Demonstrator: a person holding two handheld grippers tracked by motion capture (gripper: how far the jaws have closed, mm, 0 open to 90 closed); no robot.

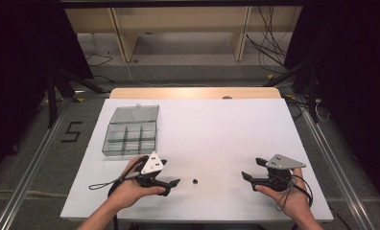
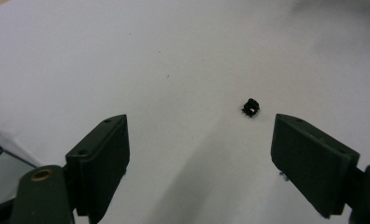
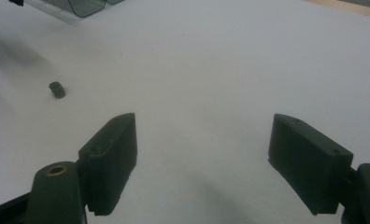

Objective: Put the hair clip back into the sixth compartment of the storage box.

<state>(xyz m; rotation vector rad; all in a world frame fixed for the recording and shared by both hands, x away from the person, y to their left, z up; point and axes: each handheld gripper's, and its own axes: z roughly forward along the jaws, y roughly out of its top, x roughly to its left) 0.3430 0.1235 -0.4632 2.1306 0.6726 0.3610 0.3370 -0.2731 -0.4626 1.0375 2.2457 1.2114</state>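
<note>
A tiny black part lies on the white table between my two grippers. My left gripper points right at it from a short way off, jaws wide apart and empty. From the left gripper view the black part rests just ahead of the gap in the left gripper, nearer the right jaw. My right gripper stands open near the right front of the table, nothing between its jaws. Its own camera shows the black part far to the left of the right gripper.
A clear plastic compartment box with its lid flipped back sits at the table's left, behind my left hand; its corner shows at the top of the right gripper view. Cables and wooden shelving lie on the floor beyond the far edge.
</note>
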